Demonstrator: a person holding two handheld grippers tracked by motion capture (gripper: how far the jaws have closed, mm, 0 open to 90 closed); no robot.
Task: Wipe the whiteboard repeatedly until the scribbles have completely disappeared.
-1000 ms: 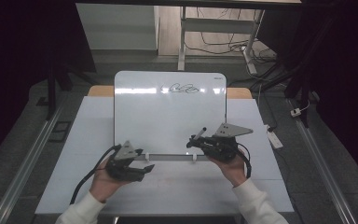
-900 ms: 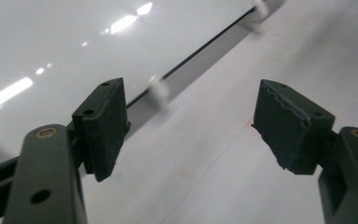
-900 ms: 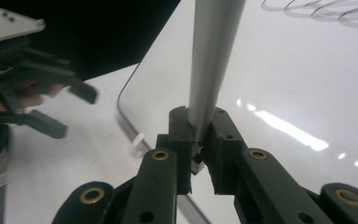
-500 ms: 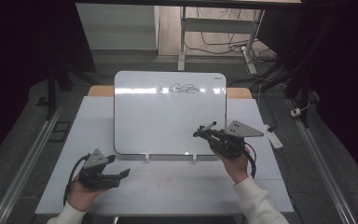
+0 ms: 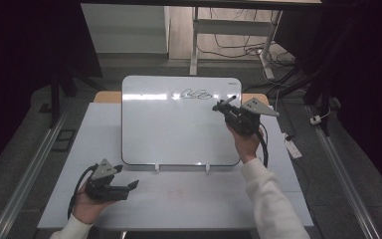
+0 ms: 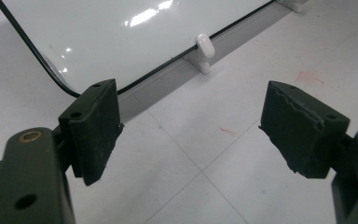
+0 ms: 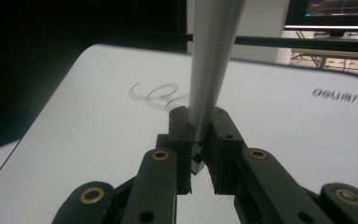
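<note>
A white whiteboard (image 5: 179, 129) stands tilted on the table, with a looped black scribble (image 5: 191, 93) near its top edge. My right gripper (image 5: 225, 106) is in front of the board's upper right, just right of the scribble, shut on a marker (image 5: 230, 99). In the right gripper view the marker's pale barrel (image 7: 212, 60) rises from between the closed jaws of the right gripper (image 7: 199, 135), with the scribble (image 7: 156, 95) behind it. My left gripper (image 5: 129, 186) rests low at the table's front left. Its jaws have just been opening and nothing is between them (image 6: 191, 126).
Two small white feet (image 5: 156, 168) hold the board's lower edge; one foot (image 6: 204, 49) is in the left gripper view. The pale table (image 5: 189, 199) has faint red marks (image 6: 307, 77). A white power strip (image 5: 292, 146) lies at the right edge.
My left hand moved from the board's lower edge out to the front left of the table. My right hand rose with the marker to the board's upper right.
</note>
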